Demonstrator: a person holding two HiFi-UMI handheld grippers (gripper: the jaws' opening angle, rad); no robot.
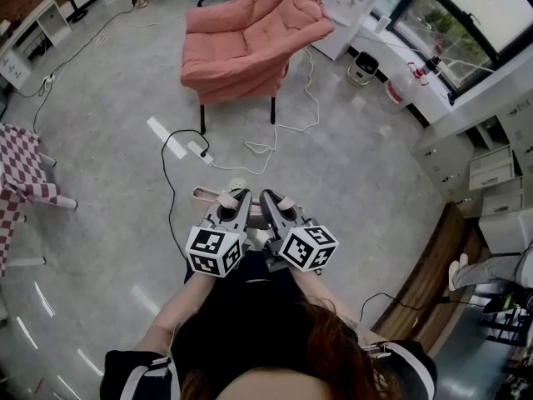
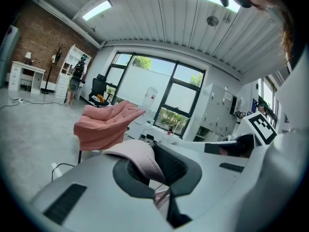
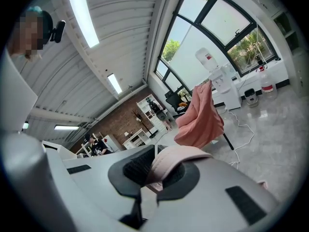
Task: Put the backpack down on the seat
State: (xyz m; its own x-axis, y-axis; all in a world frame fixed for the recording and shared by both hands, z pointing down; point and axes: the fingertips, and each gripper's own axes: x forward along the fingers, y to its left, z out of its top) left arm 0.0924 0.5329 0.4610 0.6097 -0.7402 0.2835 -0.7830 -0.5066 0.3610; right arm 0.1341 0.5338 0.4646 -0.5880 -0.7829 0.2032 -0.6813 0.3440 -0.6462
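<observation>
The salmon-pink padded seat stands on the grey floor well ahead of me, also in the left gripper view and the right gripper view. My left gripper and right gripper are held side by side close to my body, both shut. Each clamps a pale pink backpack strap: one arches over the left jaws, one over the right jaws. A pale pink bit of the backpack peeks out below the left gripper; the rest of the bag is hidden under the grippers.
A white power strip with black and white cables lies on the floor between me and the seat. A checkered-cloth table is at the left. A water dispenser, a small bin and cabinets line the right.
</observation>
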